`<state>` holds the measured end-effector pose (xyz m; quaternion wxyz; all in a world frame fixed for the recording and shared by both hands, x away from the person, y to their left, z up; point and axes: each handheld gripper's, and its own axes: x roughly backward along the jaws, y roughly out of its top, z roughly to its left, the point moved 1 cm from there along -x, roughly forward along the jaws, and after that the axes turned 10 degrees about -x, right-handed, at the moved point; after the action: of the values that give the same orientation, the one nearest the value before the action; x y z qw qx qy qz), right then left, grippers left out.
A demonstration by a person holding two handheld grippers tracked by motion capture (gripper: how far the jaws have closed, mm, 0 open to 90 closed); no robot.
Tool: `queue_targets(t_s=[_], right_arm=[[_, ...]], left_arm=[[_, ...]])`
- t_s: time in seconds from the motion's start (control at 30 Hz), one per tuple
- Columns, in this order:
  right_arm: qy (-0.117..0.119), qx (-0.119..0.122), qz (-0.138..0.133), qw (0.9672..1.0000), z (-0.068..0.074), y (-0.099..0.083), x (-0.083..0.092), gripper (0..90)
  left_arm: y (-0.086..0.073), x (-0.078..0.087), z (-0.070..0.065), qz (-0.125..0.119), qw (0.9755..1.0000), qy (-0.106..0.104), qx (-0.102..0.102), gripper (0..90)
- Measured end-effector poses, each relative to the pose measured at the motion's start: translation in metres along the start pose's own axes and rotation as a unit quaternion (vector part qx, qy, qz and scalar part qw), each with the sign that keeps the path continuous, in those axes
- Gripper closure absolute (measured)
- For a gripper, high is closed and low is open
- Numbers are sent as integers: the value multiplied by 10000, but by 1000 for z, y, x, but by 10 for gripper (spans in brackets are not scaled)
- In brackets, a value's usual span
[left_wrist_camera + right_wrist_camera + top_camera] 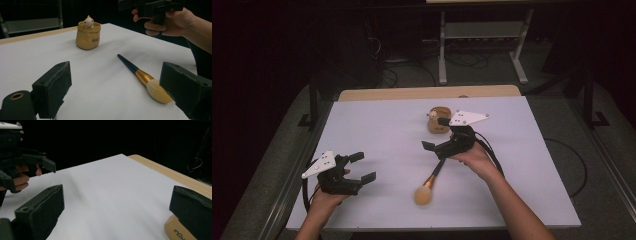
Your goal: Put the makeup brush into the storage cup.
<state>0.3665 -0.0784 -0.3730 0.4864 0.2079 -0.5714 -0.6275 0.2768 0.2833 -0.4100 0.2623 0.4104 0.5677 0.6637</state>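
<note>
Pouch (88, 37) holds a small figure (88, 21); brush (143, 78) lies outside; both grippers' jaws apart.

Two hand-held grippers, both matte black, blocky plastic. Left gripper (360, 167): a pale grey three-cornered plate (319, 164) on top with small dark screw dots; a black cable (305, 186) loops off the back. Right gripper (435, 134): the same grey plate (468, 118) with screw dots, and a black cable (492, 152) trailing alongside the forearm. Seen close in the gripper views, each jaw is a thick rectangular block faced with a dark, slightly rough pad. A brass-coloured ring (16, 96) sits in the left gripper's body near one jaw. Forearms bare; no sleeves or gloves seen.
</note>
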Motion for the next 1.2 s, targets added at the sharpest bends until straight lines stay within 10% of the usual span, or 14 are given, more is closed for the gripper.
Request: queue_targets(t_s=[0.63, 1.2], right_arm=[[177, 236, 782, 9965, 2, -8, -2, 0], [327, 551, 1527, 9862, 6, -10, -6, 0]], left_arm=[[0, 0, 0, 11, 10000, -11, -13, 100], [0, 0, 0, 15, 10000, -14, -10, 100]])
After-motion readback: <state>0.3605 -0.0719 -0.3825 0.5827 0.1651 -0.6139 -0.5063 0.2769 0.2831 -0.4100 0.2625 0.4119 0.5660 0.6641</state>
